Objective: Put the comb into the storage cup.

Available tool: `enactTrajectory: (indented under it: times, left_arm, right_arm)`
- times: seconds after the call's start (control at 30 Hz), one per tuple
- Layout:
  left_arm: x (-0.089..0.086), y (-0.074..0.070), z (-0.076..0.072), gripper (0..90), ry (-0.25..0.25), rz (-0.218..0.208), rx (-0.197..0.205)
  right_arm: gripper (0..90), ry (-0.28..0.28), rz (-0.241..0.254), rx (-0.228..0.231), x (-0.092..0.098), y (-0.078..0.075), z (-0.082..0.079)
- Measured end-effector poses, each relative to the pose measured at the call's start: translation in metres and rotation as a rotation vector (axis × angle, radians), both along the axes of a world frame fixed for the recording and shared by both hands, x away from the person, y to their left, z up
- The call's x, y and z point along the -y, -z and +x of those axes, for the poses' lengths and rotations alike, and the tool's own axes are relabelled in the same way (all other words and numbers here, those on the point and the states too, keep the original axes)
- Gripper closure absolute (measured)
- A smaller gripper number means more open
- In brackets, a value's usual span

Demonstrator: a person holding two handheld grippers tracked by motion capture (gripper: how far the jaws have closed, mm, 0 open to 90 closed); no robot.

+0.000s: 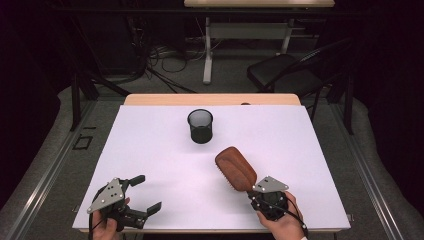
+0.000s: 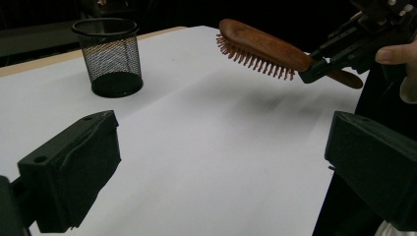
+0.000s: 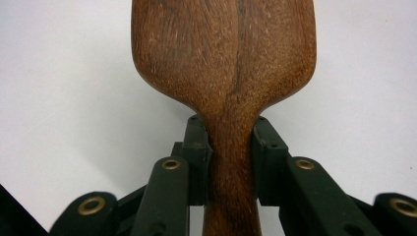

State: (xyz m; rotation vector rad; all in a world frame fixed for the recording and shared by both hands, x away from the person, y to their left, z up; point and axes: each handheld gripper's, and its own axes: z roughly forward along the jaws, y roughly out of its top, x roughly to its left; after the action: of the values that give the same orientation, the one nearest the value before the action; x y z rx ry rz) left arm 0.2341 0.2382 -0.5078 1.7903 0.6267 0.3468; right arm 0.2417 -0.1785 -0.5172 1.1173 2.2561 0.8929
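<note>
A brown wooden hairbrush (image 1: 236,168) hangs above the white table, bristles down, its head pointing toward the far left. My right gripper (image 1: 254,192) is shut on its handle near the front right edge; the right gripper view shows both jaws pressed on the narrow neck of the hairbrush (image 3: 231,147). From the left gripper view the hairbrush (image 2: 260,46) shows its bristles, clear of the surface. A black mesh cup (image 1: 200,126) stands upright at the table's middle back, also the mesh cup (image 2: 110,56). My left gripper (image 1: 148,193) sits at the front left, open and holding nothing.
The white table top (image 1: 150,150) has a wooden strip along its far edge. Behind it are a black chair (image 1: 287,72), a desk leg and cables on the floor. A person's hands hold both grippers at the near edge.
</note>
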Motion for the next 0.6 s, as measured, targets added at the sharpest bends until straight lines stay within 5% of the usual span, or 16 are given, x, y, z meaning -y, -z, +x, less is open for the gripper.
enactTrajectory:
  times: [0.6]
  left_arm:
    - [-0.002, 0.003, 0.004, 0.4, -0.034, -0.010, -0.020]
  right_arm:
    - [72.2, -0.020, 0.031, 0.049, -0.014, -0.013, 0.018]
